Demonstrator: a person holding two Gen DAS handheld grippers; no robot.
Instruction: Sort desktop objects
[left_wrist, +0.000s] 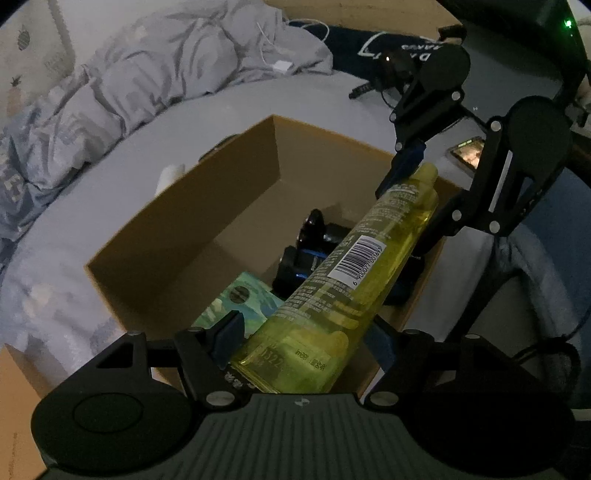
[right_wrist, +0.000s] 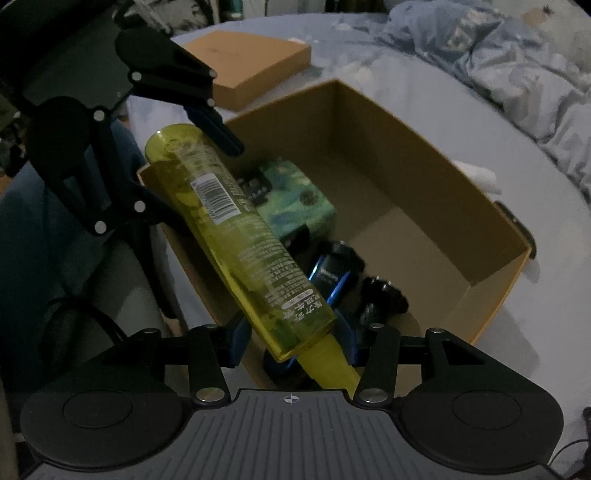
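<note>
A yellow-green bottle (left_wrist: 343, 284) is held lengthwise over the open cardboard box (left_wrist: 173, 229). My left gripper (left_wrist: 306, 339) is around its base, and my right gripper (right_wrist: 291, 343) is around its neck end (right_wrist: 325, 354); each shows in the other's view. The bottle (right_wrist: 225, 221) is tilted over the box's near corner. The box (right_wrist: 491, 266) holds a green patterned packet (right_wrist: 299, 192), a blue-black cylindrical item (right_wrist: 332, 269) and a black knob-like item (right_wrist: 384, 299).
The box sits on a pale sheet. A rumpled grey-blue quilt (left_wrist: 110, 92) lies behind it. A flat brown box lid (right_wrist: 247, 66) lies beyond the box. A white roll (left_wrist: 170, 177) lies beside the box's far wall. A phone (left_wrist: 467, 151) and dark cables lie at right.
</note>
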